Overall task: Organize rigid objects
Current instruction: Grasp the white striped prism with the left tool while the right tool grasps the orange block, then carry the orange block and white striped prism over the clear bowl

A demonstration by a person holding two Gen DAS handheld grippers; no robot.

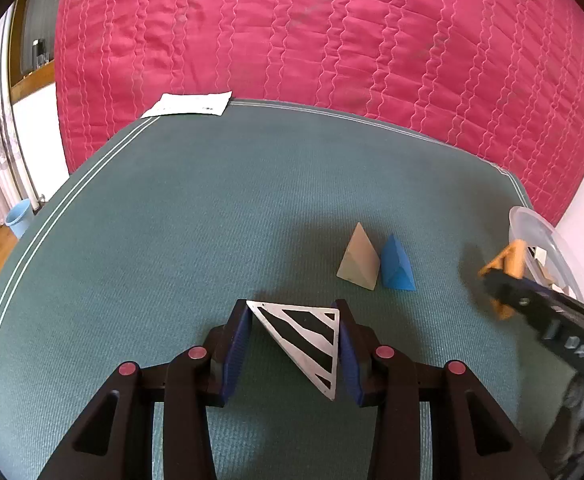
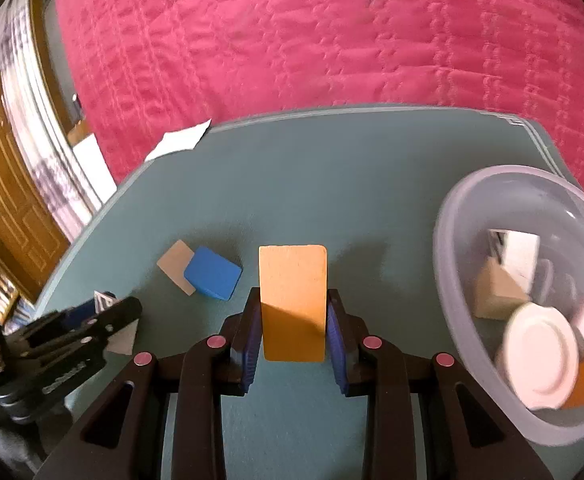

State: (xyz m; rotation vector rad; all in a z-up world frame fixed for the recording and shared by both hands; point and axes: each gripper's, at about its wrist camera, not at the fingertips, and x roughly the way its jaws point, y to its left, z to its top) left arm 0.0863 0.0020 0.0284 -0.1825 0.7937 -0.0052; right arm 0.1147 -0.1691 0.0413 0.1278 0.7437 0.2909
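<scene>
My left gripper (image 1: 293, 308) is shut on a black-and-white striped triangular block (image 1: 309, 340), held over the green mat (image 1: 192, 208). A beige wedge (image 1: 359, 260) and a blue wedge (image 1: 396, 264) lie touching on the mat ahead and to the right. My right gripper (image 2: 293, 300) is shut on an orange wooden block (image 2: 293, 300); it also shows in the left wrist view (image 1: 507, 264). The two wedges show in the right wrist view, the beige (image 2: 176, 266) and the blue (image 2: 213, 273). The left gripper (image 2: 104, 304) is at the lower left there.
A translucent bowl (image 2: 455, 216) at the right holds several blocks and a white lid (image 2: 541, 360); its rim shows in the left wrist view (image 1: 531, 220). A white paper (image 1: 190, 105) lies at the mat's far corner. A pink quilt (image 1: 331, 40) lies beyond the mat.
</scene>
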